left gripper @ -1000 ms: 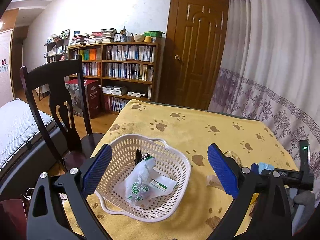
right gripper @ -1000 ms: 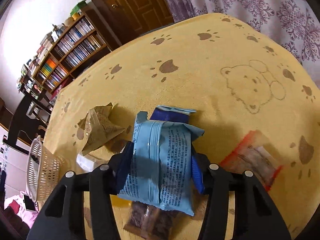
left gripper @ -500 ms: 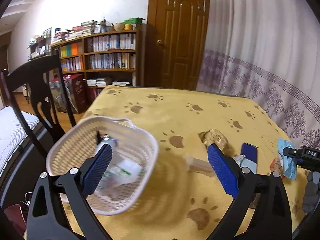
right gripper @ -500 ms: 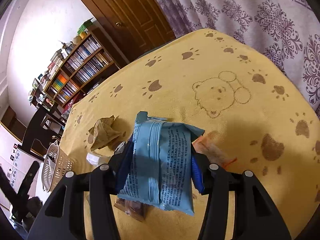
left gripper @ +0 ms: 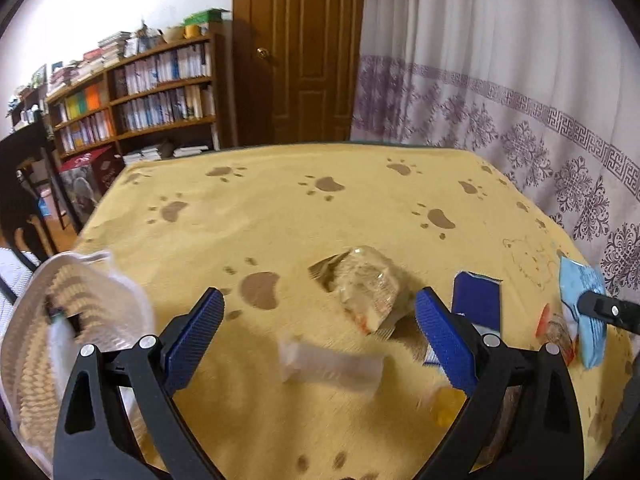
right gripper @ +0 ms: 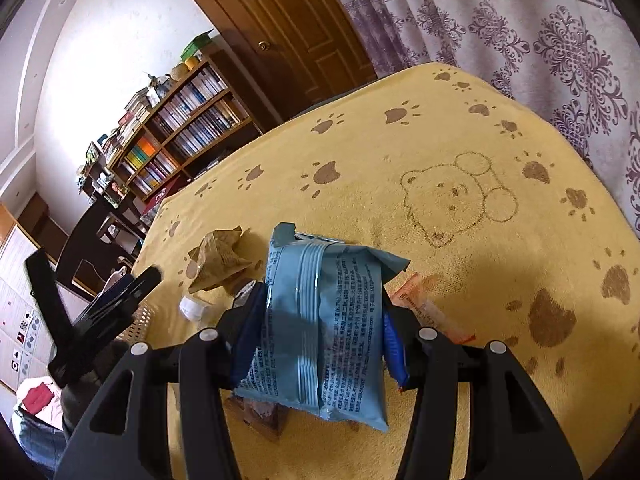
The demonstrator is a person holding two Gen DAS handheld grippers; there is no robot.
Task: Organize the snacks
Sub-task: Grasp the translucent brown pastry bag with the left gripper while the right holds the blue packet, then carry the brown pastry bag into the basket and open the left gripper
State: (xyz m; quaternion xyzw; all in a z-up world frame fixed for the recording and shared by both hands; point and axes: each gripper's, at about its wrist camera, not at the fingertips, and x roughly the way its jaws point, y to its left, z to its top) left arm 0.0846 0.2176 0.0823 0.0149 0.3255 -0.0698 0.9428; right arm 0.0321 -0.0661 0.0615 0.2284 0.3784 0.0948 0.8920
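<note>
Right gripper [right gripper: 320,332] jaws clamped on light blue snack packet [right gripper: 320,320], print too small to read, left gripper [left gripper: 320,332] jaws apart, empty

We see our left gripper [left gripper: 318,330] as two matte black plastic arms, each pierced by a rounded triangular cut-out and fixed with round silver screws near its upper end. Its fingers [left gripper: 444,334] carry royal-blue pads with a fine ribbed texture. Our right gripper [right gripper: 320,332] is built the same way: black arms with the same cut-outs, four silver screw heads in a row across the front, and blue pads [right gripper: 394,354] edging the inner faces. In the left wrist view the right tool's tip shows as a black bar with a small silver screw.
</note>
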